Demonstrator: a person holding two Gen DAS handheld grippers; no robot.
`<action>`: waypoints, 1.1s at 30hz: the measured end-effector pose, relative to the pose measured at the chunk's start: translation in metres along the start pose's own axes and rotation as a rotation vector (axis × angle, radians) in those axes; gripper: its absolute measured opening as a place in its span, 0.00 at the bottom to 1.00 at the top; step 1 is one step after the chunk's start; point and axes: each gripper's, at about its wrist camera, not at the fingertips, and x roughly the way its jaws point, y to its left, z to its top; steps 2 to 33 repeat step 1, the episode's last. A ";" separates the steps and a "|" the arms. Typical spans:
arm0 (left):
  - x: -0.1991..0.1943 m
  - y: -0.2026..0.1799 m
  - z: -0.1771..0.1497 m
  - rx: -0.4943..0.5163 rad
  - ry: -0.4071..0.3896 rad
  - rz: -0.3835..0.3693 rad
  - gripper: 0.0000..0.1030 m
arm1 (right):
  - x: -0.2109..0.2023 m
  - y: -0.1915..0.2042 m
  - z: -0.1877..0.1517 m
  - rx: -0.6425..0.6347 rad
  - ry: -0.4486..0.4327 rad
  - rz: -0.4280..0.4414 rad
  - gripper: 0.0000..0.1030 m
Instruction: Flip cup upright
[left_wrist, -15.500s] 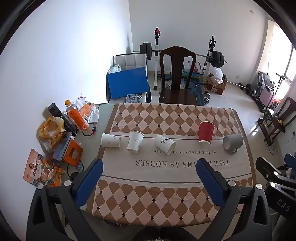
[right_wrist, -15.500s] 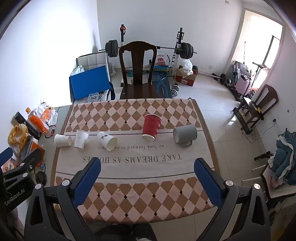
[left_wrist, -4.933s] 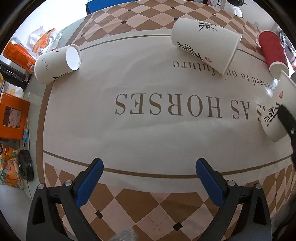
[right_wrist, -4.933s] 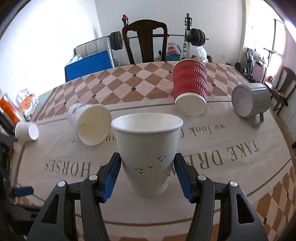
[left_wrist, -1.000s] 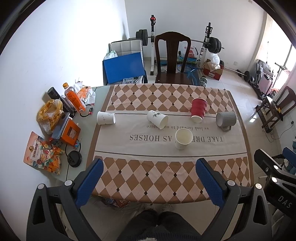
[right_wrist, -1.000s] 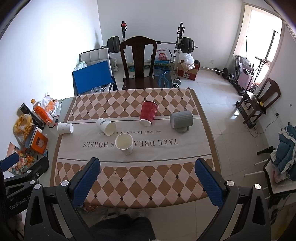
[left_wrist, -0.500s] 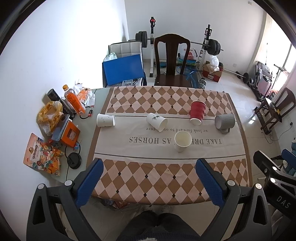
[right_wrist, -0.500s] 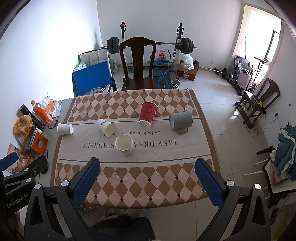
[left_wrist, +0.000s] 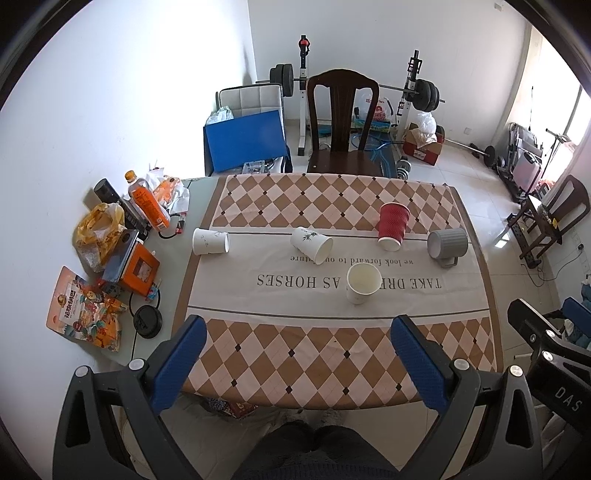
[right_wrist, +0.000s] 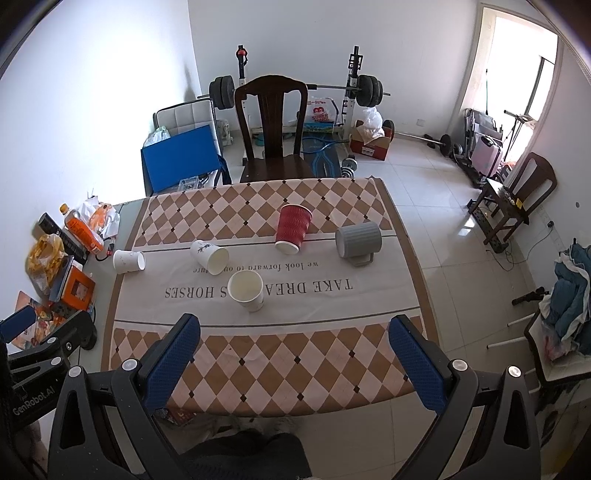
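A white paper cup (left_wrist: 362, 282) stands upright on the printed middle band of the tablecloth (left_wrist: 332, 354); it also shows in the right wrist view (right_wrist: 246, 290). On their sides behind it lie a small white cup (left_wrist: 209, 241), a white cup with a leaf print (left_wrist: 312, 245), a red ribbed cup (left_wrist: 393, 226) and a grey mug (left_wrist: 447, 243). My left gripper (left_wrist: 299, 354) is open and empty, held high above the table's near edge. My right gripper (right_wrist: 293, 354) is open and empty, at about the same height.
Snack bags, an orange bottle (left_wrist: 146, 203), an orange box (left_wrist: 138, 271) and a black lid (left_wrist: 147, 322) crowd the table's left strip. A dark wooden chair (left_wrist: 343, 125) stands behind the table, with a barbell rack beyond. The person's knees show below the near edge.
Both grippers have risen slightly and drawn back a little; the table looks marginally smaller. The cups have not moved over the last second.
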 end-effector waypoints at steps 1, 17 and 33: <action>0.000 -0.001 0.000 -0.001 0.000 -0.002 0.99 | 0.000 0.000 0.000 0.000 0.000 0.001 1.00; 0.000 -0.001 0.000 -0.001 0.000 -0.002 0.99 | 0.000 0.000 0.000 0.000 0.000 0.001 1.00; 0.000 -0.001 0.000 -0.001 0.000 -0.002 0.99 | 0.000 0.000 0.000 0.000 0.000 0.001 1.00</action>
